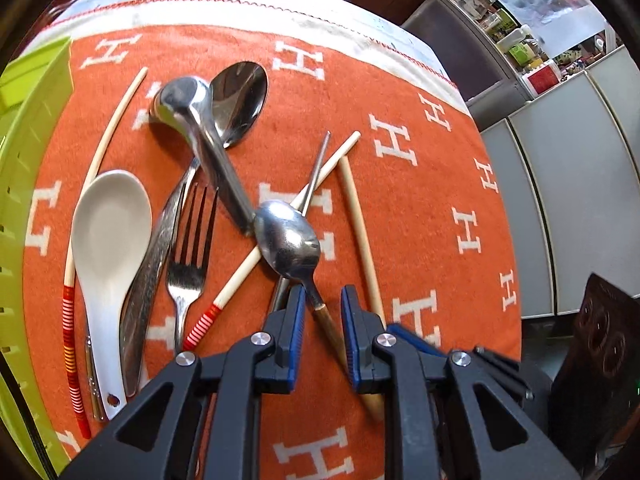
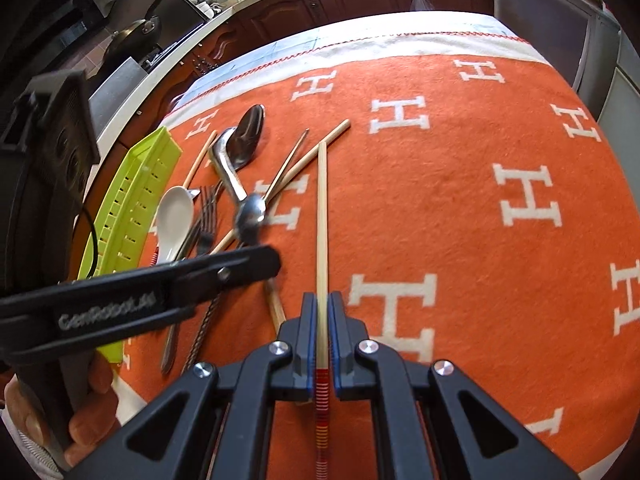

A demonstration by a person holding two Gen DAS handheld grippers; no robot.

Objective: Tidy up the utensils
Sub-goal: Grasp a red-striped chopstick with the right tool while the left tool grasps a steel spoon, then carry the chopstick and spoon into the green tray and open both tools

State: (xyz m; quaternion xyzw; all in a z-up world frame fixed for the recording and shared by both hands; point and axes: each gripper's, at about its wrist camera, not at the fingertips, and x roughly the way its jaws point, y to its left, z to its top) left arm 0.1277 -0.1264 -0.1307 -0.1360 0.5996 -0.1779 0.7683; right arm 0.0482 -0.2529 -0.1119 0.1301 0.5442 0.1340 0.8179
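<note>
Right gripper (image 2: pixel 321 320) clamps my chopstick (image 2: pixel 321 216); left gripper (image 1: pixel 323 312) gapes over a spoon (image 1: pixel 289 242); tray (image 2: pixel 134 208) looks unfilled, pile unsorted.

light: bright, even | glare: on spoons (image 1: pixel 240 100) | edges: fisheye-bent, dark corners | blur: slight

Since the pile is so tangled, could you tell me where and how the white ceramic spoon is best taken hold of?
Grip the white ceramic spoon by its flat handle near the hole end, coming from above with the fingers across its width. The bowl is too wide and rounded. The handle lies flat on the orange cloth, but a patterned metal handle and a red-banded chopstick lie close alongside, so clearance looks tight.
</note>
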